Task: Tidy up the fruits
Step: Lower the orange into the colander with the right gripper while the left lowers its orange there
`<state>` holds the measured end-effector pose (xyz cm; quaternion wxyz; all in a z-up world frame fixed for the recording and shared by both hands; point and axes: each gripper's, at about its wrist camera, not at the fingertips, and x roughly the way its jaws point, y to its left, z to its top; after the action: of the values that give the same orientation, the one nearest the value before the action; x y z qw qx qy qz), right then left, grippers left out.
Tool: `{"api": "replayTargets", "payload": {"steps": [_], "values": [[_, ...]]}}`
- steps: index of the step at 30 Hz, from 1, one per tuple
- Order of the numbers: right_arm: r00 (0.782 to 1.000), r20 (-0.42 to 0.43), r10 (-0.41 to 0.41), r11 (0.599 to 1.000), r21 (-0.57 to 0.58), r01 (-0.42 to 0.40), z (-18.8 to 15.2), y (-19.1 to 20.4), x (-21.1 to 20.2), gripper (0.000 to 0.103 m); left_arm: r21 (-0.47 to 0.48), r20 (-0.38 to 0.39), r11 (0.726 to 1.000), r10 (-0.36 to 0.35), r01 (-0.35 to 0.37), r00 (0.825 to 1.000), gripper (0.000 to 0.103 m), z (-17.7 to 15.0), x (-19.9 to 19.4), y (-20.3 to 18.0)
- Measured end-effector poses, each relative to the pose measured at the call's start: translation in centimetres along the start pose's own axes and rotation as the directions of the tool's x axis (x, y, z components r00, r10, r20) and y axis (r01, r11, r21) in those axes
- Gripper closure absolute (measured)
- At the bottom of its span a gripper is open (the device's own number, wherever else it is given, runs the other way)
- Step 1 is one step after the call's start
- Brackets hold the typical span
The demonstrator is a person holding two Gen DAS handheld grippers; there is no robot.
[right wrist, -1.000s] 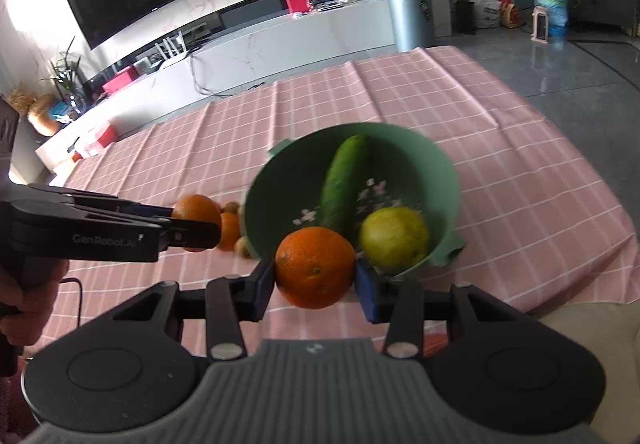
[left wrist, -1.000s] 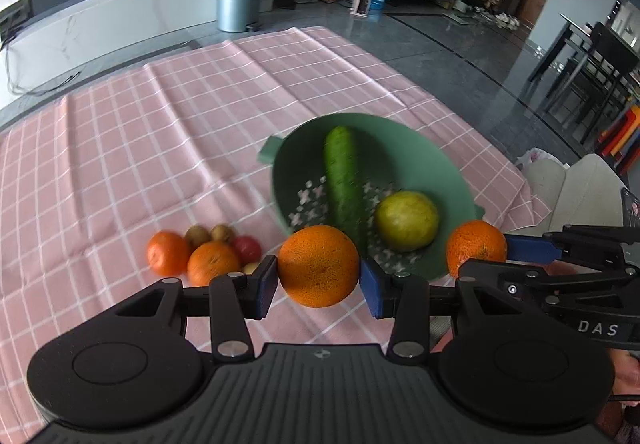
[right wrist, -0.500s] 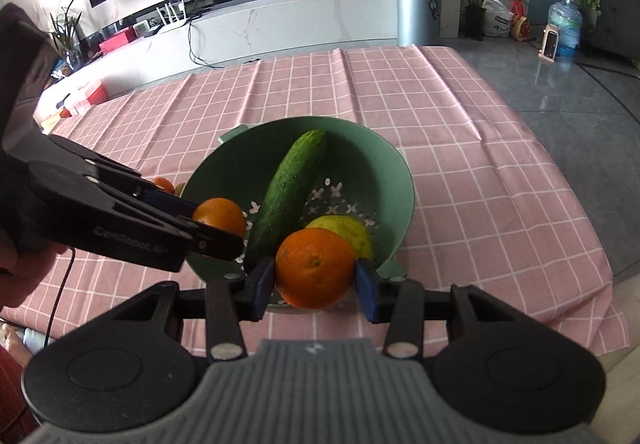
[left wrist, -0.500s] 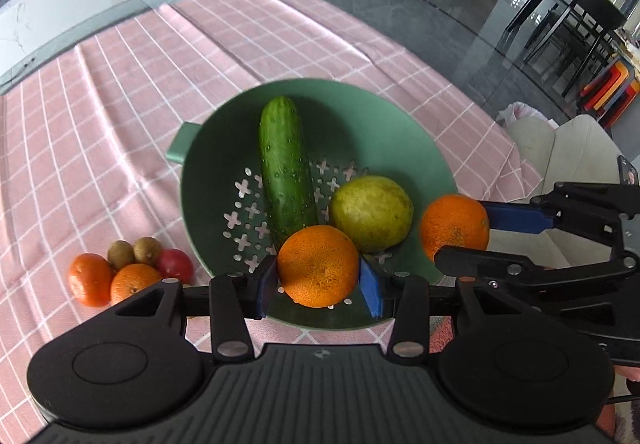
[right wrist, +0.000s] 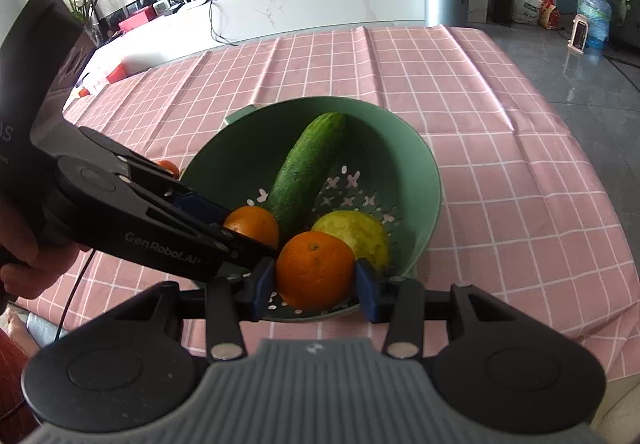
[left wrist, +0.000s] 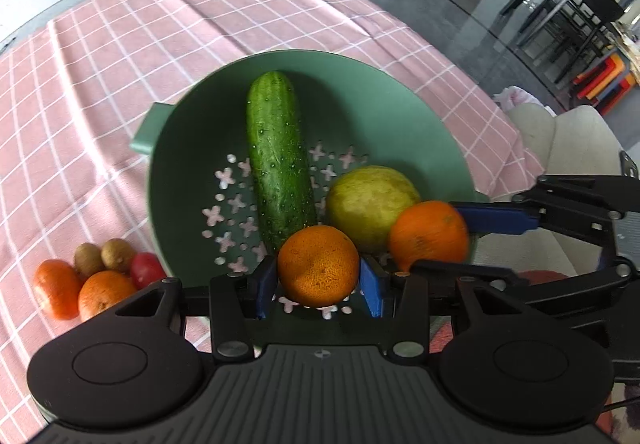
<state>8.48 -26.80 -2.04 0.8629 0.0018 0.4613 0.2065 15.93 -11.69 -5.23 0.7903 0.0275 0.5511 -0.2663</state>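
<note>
Both grippers, left (left wrist: 318,286) & right (right wrist: 315,290), each w/ fingers clenched on a round orange, hang over the near rim of the green perforated plastic colander (left wrist: 192,148), prob. so each fruit drops beside the cucumber (left wrist: 278,160) inside.

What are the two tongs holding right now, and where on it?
Each holds an orange across its middle: the left tongs grip one orange, the right tongs another orange, both over the green colander.

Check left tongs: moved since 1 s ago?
Yes. The left tongs, shut on an orange, moved forward over the green colander; its rim was ahead of the orange, and now the orange hangs over the bowl.
</note>
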Motion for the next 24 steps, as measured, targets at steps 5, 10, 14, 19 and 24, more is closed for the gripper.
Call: {"api": "replayTargets", "payload": {"steps": [5, 10, 14, 19, 24], "values": [[1.0, -0.025, 0.014, 0.999, -0.034, -0.015, 0.3, 0.1, 0.4, 0.062, 0.009, -0.005, 1.0, -0.021, 0.021, 1.0, 0.052, 0.3, 0.2, 0.0], [0.999, -0.033, 0.038, 0.999, -0.014, -0.038, 0.4, -0.1, 0.3, 0.062, 0.043, 0.006, 0.998, 0.042, -0.042, 0.999, 0.053, -0.2, -1.1, 0.0], [0.993, -0.056, 0.102, 0.994, 0.03, -0.101, 0.3, 0.3, 0.8, 0.062, 0.077, 0.003, 0.992, 0.098, -0.098, 0.995, 0.053, -0.4, -2.1, 0.2], [0.994, -0.079, 0.075, 0.997, 0.025, -0.073, 0.5, 1.1, 1.8, 0.062, 0.118, -0.009, 0.983, 0.143, -0.141, 0.99, 0.053, -0.2, -1.7, -0.2], [0.995, -0.083, 0.061, 0.997, 0.041, -0.057, 0.6, 1.1, 2.0, 0.062, 0.154, -0.026, 0.972, 0.186, -0.179, 0.982, 0.052, -0.2, -0.6, -0.7]]}}
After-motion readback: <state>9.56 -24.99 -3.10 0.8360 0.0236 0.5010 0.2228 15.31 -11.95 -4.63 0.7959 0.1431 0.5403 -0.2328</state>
